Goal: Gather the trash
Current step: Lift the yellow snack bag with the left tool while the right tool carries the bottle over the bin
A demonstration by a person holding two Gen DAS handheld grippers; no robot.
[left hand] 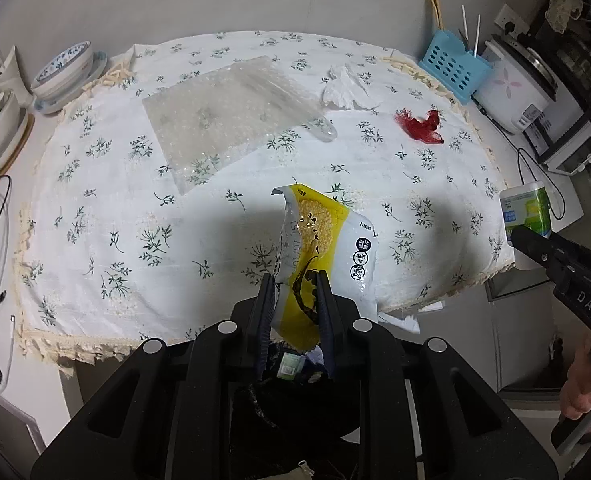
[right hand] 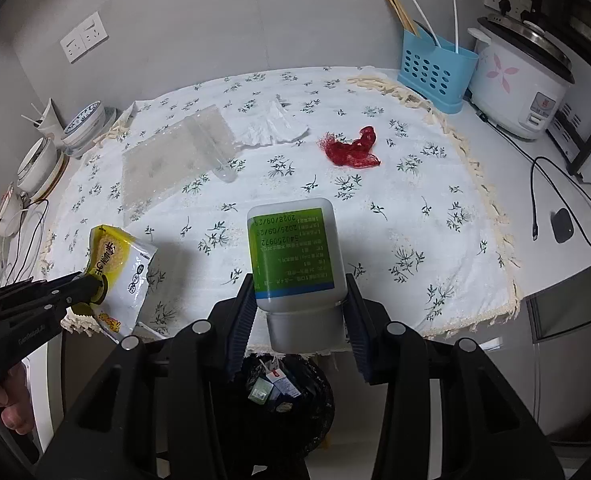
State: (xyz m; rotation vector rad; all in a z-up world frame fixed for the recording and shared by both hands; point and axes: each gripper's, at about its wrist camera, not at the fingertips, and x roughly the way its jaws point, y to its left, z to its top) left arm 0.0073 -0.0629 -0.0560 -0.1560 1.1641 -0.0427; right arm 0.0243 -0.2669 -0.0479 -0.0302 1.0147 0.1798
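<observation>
The left gripper (left hand: 295, 300) has its jaws clamped on a yellow-and-white wrapper (left hand: 323, 240), held above the bin (right hand: 287, 392). The right gripper (right hand: 299, 308) grips a white bottle (right hand: 295, 256) over that bin. On the surface (right hand: 435, 220), at 12 o'clock, lie bubble wrap (left hand: 223, 120), tissue (left hand: 347, 88) and red netting (left hand: 421, 124).

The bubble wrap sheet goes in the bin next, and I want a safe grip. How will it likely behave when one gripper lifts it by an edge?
The bubble wrap sheet looks thin and clear, so it is probably very light and will likely droop. One edge already curls into a roll, which may offer a thicker hold. Its glossy film could slip.
</observation>
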